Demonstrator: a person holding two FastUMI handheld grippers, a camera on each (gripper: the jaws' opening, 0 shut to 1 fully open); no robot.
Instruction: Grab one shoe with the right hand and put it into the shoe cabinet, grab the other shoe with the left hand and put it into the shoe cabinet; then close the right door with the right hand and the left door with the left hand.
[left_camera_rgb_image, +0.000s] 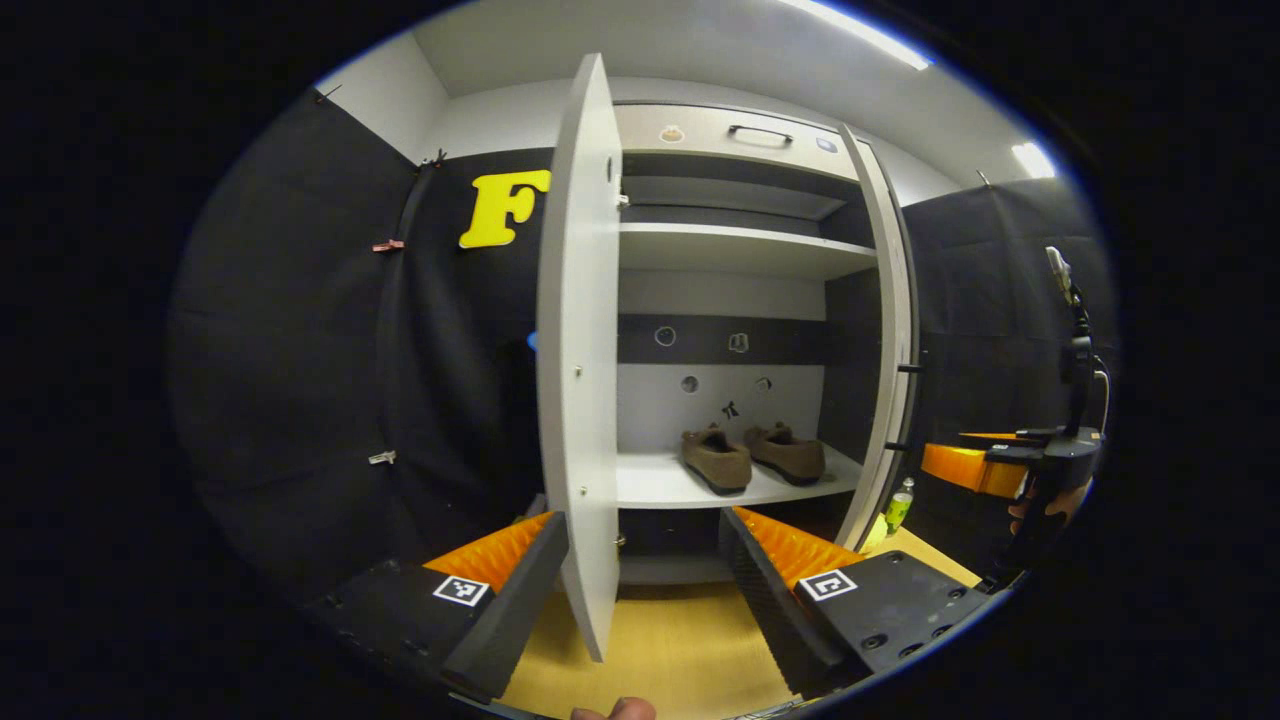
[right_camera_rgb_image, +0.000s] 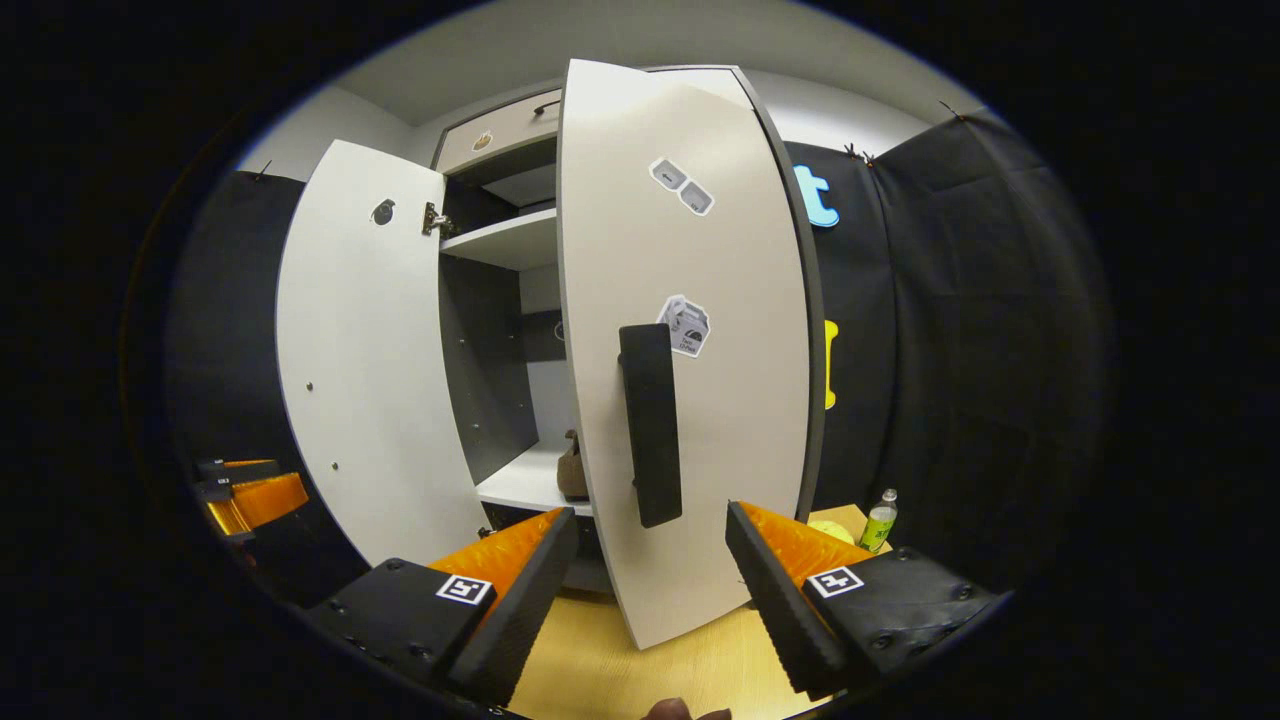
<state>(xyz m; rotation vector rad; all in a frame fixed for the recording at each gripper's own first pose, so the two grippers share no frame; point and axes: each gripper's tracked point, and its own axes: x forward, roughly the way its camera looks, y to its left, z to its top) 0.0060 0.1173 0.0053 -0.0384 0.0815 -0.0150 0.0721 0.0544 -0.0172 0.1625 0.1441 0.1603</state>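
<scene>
Both shoes (left_camera_rgb_image: 752, 457) sit side by side on the lower shelf (left_camera_rgb_image: 660, 485) of the shoe cabinet (left_camera_rgb_image: 740, 260), toes forward, so what remains, judging by the layout, is closing the doors.

Left gripper (left_camera_rgb_image: 645, 575): released, fingers spread wide to either side of the edge of the left door (left_camera_rgb_image: 578, 350), not pressing on it. Right gripper (right_camera_rgb_image: 650, 575): also released, jaws apart, facing the outer face of the right door (right_camera_rgb_image: 690, 400) just below its dark vertical handle (right_camera_rgb_image: 650, 425).

Risks:
- Both doors are smooth, flat, pale laminate panels; a push with one finger could slide off the thin edge rather than swing the panel.
- Closing both doors at once could make their free edges collide; the task's order, right then left, likely avoids this.
- A finger left on the inner side of a door could get pinched against the frame.
- The small bottle (right_camera_rgb_image: 879, 520) stands on the wood-grain floor (right_camera_rgb_image: 620, 650) near the right door's hinge side; a wide arm sweep might topple it.

The shoes look soft, brown, suede-like with low rounded toes, and they sit well back from the shelf's front lip, so they should not obstruct closure. The handle is a rigid, matte bar.
</scene>
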